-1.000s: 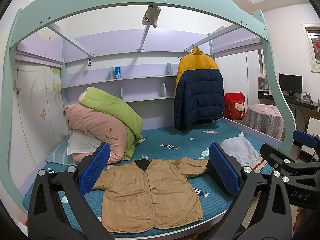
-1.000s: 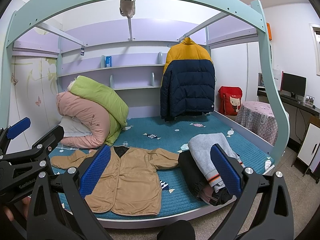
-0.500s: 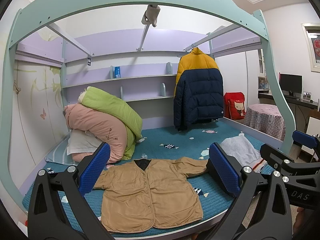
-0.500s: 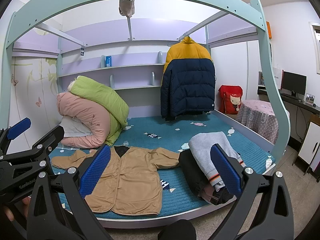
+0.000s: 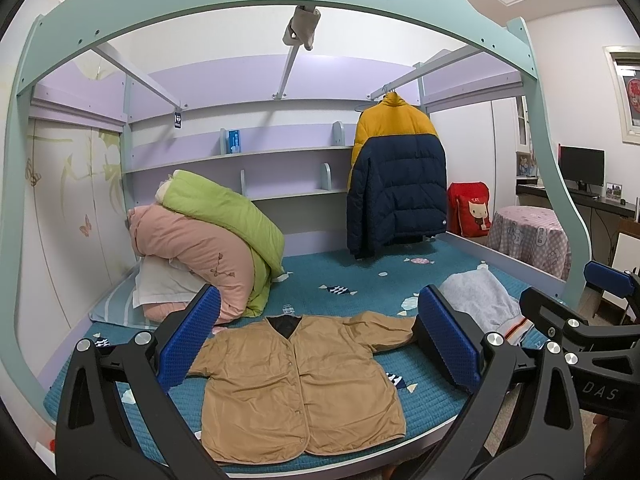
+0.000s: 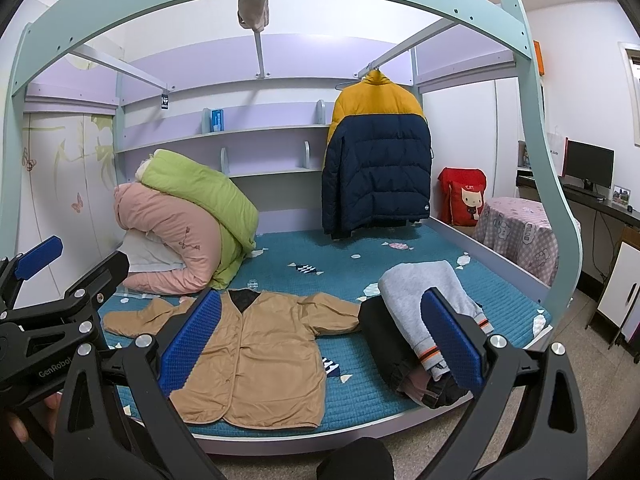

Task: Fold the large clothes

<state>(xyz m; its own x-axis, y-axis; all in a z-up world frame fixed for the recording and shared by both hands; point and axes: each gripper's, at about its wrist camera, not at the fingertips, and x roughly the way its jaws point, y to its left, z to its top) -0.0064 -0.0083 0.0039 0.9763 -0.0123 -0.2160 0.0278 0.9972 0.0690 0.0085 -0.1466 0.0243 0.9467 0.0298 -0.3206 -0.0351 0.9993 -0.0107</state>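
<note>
A tan jacket (image 5: 298,384) is laid flat and face up on the teal mattress (image 5: 360,280) of a bunk bed, near the front edge, its sleeves spread to either side. It appears to be spread this way so that it can be folded; no fold is seen yet.

Two grippers are held back from the bed, above the floor. The left gripper (image 5: 316,340) is spread wide with nothing between its blue pads, and the jacket is framed in the gap. The right gripper (image 6: 320,340) is likewise spread wide and empty.

One heap of other clothes is piled to the right of the jacket: a grey garment (image 6: 432,300) draped over something dark (image 6: 384,344). The heap seems to be set aside for later.

Two rolled quilts, one pink (image 5: 192,248) and one green (image 5: 224,208), are stacked on the left. One yellow and navy padded coat (image 5: 396,176) is hung from a rail at the back.
</note>
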